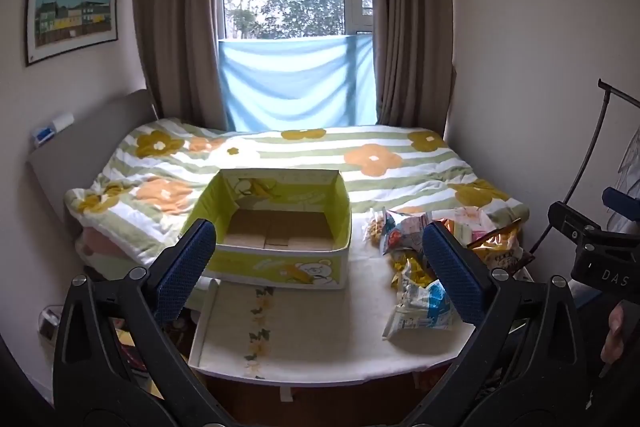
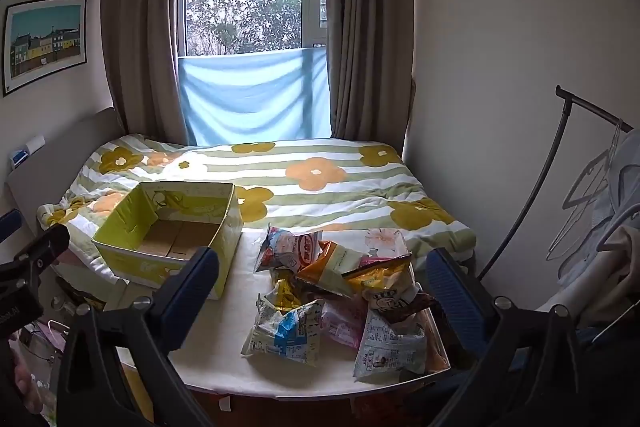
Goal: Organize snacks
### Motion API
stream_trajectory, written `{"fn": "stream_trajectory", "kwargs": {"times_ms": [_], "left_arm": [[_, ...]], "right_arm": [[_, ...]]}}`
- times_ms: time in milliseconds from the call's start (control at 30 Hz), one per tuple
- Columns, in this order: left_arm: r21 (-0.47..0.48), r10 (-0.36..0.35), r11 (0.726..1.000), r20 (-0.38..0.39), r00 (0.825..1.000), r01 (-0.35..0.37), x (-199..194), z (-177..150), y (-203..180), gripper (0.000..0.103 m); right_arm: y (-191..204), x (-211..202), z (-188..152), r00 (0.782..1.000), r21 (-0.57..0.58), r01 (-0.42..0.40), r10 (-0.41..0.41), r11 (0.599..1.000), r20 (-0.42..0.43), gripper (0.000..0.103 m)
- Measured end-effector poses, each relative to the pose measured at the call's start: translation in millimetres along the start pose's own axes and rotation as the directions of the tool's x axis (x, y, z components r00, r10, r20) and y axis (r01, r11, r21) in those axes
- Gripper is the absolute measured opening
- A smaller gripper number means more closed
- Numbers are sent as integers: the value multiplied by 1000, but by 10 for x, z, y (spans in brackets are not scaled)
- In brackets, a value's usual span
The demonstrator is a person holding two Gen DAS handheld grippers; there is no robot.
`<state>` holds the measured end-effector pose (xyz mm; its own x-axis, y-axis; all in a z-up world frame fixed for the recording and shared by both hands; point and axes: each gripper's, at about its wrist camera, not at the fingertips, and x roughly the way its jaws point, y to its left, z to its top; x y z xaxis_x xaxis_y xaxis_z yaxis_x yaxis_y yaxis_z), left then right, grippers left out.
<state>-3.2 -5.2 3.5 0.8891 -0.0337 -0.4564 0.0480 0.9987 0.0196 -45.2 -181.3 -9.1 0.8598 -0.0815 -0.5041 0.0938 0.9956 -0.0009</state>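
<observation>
**One empty box, one heap of snack bags, two grippers held apart**

The left gripper (image 1: 318,269) hangs above the near edge of the white counter (image 1: 320,339) with its two blue-padded fingers (image 1: 184,271) spread wide and nothing between them. The right gripper (image 2: 320,291) is likewise spread to its full width and holds nothing; its view looks down over the snack pile.

One yellow-green cardboard box (image 2: 132,259) with a bear print stands on the left part of the counter, open at the top and empty, its brown floor bare. To its right, on the same counter, lies one loose heap of snack bags (image 2: 340,303). About eight or nine packets can be made out, though they overlap too much for a sure count. Among them are one blue-and-white bag (image 2: 286,337) at the front, one orange bag (image 2: 332,265), one yellow bag (image 2: 380,277) and one pink bag (image 2: 344,323). No bag lies in the box.

Behind the counter lies one bed with a flowered striped quilt (image 1: 360,155).
</observation>
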Motion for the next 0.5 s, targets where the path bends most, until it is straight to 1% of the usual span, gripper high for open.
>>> {"fn": "stream_trajectory", "kwargs": {"times_ms": [67, 100, 167, 500], "left_arm": [[-1, 0, 1000, -3, 1000, 0, 11, 5, 15, 102], [-3, -5, 1000, -10, 1000, 5, 26, 10, 26, 102], [-8, 0, 1000, -14, 1000, 0, 4, -5, 30, 102], [0, 6, 1000, -39, 999, -6, 75, 1, -16, 102]], "right_arm": [[-36, 33, -5, 1000, 4, 2, -2, 1000, -11, 103], [34, 49, -5, 1000, 1, 11, -11, 1000, -18, 103], [39, 67, -8, 1000, 1, 9, -9, 1000, -25, 103], [65, 117, -25, 999, -3, 4, -4, 1000, -34, 103]]}}
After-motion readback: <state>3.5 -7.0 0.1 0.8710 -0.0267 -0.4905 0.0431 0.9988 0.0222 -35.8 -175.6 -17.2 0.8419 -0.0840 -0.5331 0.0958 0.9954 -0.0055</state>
